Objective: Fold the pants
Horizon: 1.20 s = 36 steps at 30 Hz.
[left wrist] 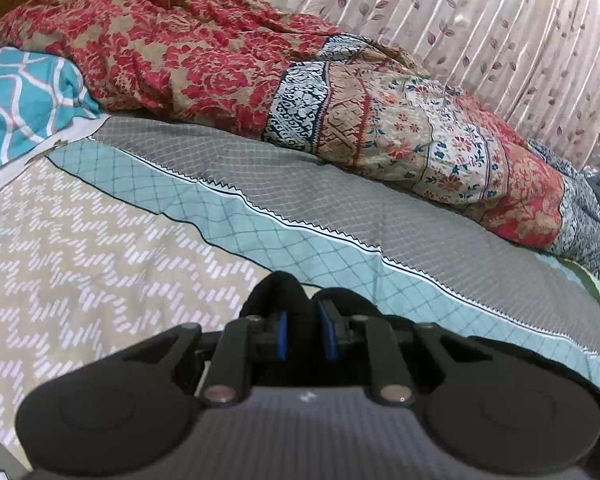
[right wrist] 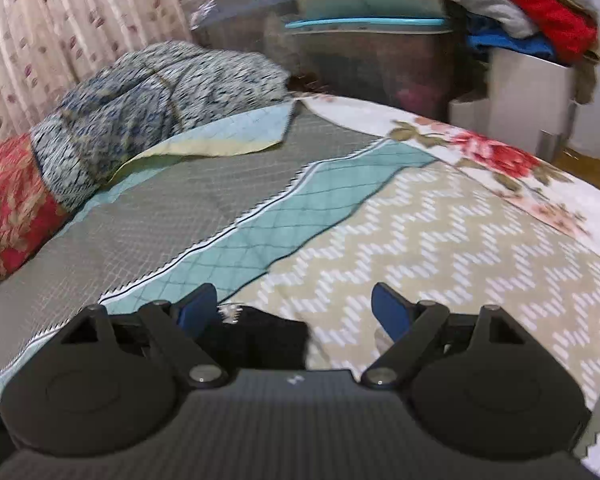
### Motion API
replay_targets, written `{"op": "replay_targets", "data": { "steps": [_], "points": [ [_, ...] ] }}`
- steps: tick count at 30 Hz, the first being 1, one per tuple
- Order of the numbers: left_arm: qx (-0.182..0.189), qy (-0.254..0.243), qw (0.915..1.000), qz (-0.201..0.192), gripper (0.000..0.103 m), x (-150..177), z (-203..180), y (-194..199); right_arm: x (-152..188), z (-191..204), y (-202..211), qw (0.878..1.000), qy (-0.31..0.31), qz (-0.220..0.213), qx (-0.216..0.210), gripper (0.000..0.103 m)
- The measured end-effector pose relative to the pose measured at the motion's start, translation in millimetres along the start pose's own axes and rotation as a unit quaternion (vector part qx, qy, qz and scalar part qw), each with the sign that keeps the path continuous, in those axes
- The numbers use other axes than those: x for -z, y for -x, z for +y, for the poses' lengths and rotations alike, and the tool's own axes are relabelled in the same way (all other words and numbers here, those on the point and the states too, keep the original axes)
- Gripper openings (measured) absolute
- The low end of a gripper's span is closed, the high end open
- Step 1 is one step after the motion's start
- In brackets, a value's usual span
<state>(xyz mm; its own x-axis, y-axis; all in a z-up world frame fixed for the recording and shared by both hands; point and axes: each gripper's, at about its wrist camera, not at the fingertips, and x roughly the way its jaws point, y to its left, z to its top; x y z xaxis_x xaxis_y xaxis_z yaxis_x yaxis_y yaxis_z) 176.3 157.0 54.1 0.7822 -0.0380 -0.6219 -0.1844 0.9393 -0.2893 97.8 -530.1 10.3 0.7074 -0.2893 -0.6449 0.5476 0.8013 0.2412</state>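
The black pants [left wrist: 276, 292] lie low in the left wrist view on the patterned bedspread [left wrist: 100, 248]. My left gripper [left wrist: 304, 320] is shut on them, and black cloth bulges up around both blue pads [left wrist: 283, 340]. In the right wrist view a corner of the black pants [right wrist: 260, 340] lies between the jaws of my right gripper [right wrist: 296, 314], nearer its left finger. That gripper is open and its blue pads [right wrist: 390, 314] stand wide apart, clear of the cloth. Most of the pants are hidden beneath the gripper bodies.
A rumpled red floral quilt [left wrist: 204, 60] runs along the far side of the bed, by the leaf-print curtain [left wrist: 480, 20]. A teal pillow [left wrist: 20, 96] lies at the left. A blue-grey patterned cloth [right wrist: 148, 96], storage bins [right wrist: 360, 52] and a clothes pile [right wrist: 524, 4] lie beyond the bed.
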Motion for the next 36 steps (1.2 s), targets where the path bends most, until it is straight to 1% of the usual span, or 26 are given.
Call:
{"op": "replay_targets", "data": {
  "steps": [3,5,7,8,9,10,11,12,13,14,15,16,18,19,20,21,22,23,24,25,26,27,28,30,32,36],
  "points": [
    [-0.004,-0.006,1.0000,-0.001,0.016,2,-1,3,0,21,-10,0.999,0.038,0.007,-0.016,0.086],
    [-0.006,-0.010,0.9999,-0.002,0.016,2,-3,4,-3,37,-19,0.998,0.052,0.022,-0.032,0.086],
    [-0.006,-0.013,0.9999,-0.004,0.016,1,-5,5,-4,53,-29,0.995,0.077,0.044,-0.043,0.085],
    [-0.005,-0.013,0.9999,-0.006,0.016,1,-5,5,-3,62,-37,0.992,0.103,0.064,-0.038,0.085],
    [-0.005,-0.012,0.9999,-0.008,0.016,1,-5,5,1,71,-48,0.986,0.139,0.090,-0.024,0.076],
    [-0.004,-0.011,0.9999,-0.008,0.016,0,-5,5,6,76,-59,0.978,0.171,0.116,-0.010,0.033],
    [-0.004,-0.011,0.9999,-0.008,0.016,0,-5,4,10,77,-67,0.974,0.186,0.132,0.002,0.013],
    [-0.004,-0.011,0.9999,-0.008,0.016,0,-4,4,6,77,-68,0.976,0.180,0.123,0.003,0.013],
    [-0.004,-0.011,0.9999,-0.007,0.016,-1,-4,3,-4,75,-64,0.981,0.163,0.103,0.004,0.011],
    [-0.003,-0.012,0.9999,-0.007,0.016,-2,-4,2,-18,72,-56,0.988,0.138,0.068,0.004,0.011],
    [-0.003,-0.014,0.9999,-0.008,0.016,-3,-4,1,-35,66,-45,0.994,0.103,0.025,-0.006,0.011],
    [-0.003,-0.014,0.9999,-0.009,0.016,-5,-4,0,-54,58,-34,0.998,0.055,-0.022,-0.018,0.011],
    [-0.006,-0.007,0.9999,-0.014,0.016,-8,-4,-4,-83,49,-24,0.996,-0.022,-0.082,-0.013,0.011],
    [-0.010,-0.001,0.9998,-0.017,0.016,-10,-4,-7,-94,50,-26,0.994,-0.040,-0.099,-0.003,0.010],
    [-0.015,0.007,0.9997,-0.020,0.016,-12,-4,-12,-100,53,-30,0.993,-0.052,-0.107,0.011,0.011],
    [-0.020,0.018,0.9994,-0.022,0.016,-13,-4,-19,-105,56,-41,0.993,-0.065,-0.098,0.016,0.017],
    [-0.030,0.025,0.9991,-0.020,0.017,-13,-5,-27,-108,60,-57,0.995,-0.075,-0.071,0.009,0.042],
    [-0.046,0.026,0.9985,-0.009,0.018,-13,-7,-40,-107,63,-73,0.997,-0.074,-0.034,0.003,0.063],
    [-0.056,0.023,0.9981,0.009,0.018,-12,-8,-53,-103,66,-84,0.997,-0.071,-0.010,0.010,0.080],
    [-0.063,0.025,0.9974,0.024,0.019,-11,-7,-62,-95,67,-88,0.997,-0.069,-0.011,0.021,0.077],
    [-0.067,0.030,0.9968,0.032,0.020,-10,-5,-67,-89,66,-87,0.997,-0.067,-0.020,0.022,0.077],
    [-0.067,0.034,0.9966,0.032,0.021,-8,-3,-68,-81,62,-83,0.997,-0.067,-0.032,0.012,0.077],
    [-0.064,0.036,0.9970,0.026,0.022,-7,0,-65,-75,56,-81,0.997,-0.066,-0.037,0.006,0.077],
    [-0.056,0.035,0.9977,0.015,0.023,-5,4,-55,-67,39,-78,0.997,-0.069,-0.036,0.014,0.077],
    [-0.052,0.027,0.9983,0.005,0.023,-3,4,-47,-70,31,-79,0.996,-0.081,-0.034,0.022,0.077],
    [-0.048,0.011,0.9987,-0.014,0.021,-4,-3,-37,-75,30,-89,0.993,-0.118,-0.016,0.003,0.077]
  ]
}}
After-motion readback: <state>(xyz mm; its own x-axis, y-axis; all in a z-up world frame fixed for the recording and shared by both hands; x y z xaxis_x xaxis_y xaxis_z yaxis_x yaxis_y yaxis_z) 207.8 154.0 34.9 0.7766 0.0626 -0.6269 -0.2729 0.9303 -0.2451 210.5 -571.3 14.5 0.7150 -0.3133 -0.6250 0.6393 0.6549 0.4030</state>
